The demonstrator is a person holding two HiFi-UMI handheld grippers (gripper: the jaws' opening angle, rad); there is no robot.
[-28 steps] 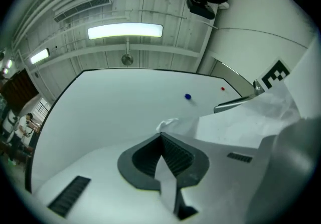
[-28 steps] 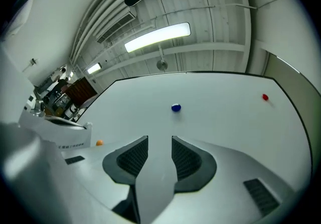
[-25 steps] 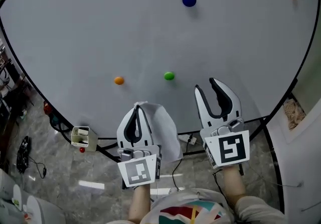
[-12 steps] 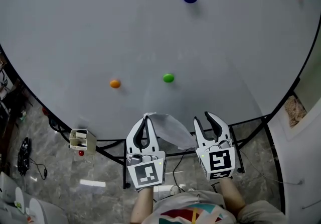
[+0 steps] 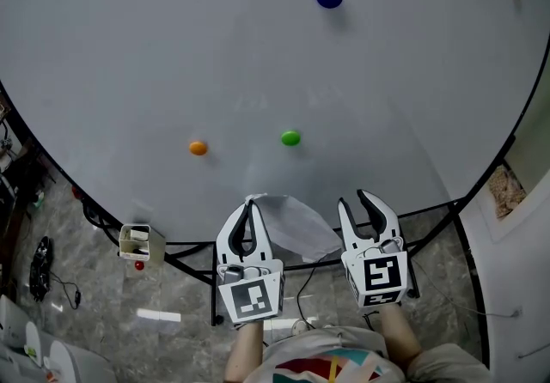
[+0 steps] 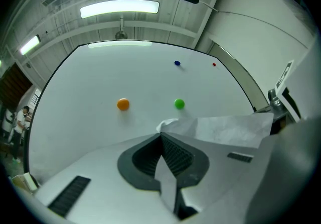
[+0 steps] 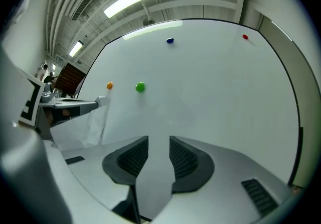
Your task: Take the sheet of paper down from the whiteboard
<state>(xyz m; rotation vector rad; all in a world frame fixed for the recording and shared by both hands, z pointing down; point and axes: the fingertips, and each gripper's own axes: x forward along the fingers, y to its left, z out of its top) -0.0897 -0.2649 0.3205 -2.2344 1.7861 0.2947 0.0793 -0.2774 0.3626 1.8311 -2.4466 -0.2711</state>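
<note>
Sheet of paper: off the whiteboard, one crumpled edge pinched in the closed left gripper. Right gripper: jaws apart, empty. Risk: one-sided hold; a tug could slip or tear it.

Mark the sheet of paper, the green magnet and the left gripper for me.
sheet of paper (image 5: 299,225): head view, middle of the loose sheet.
green magnet (image 5: 290,138): head view, its centre.
left gripper (image 5: 248,206): head view, between its closed fingertips, clamped on the sheet's corner.
</note>
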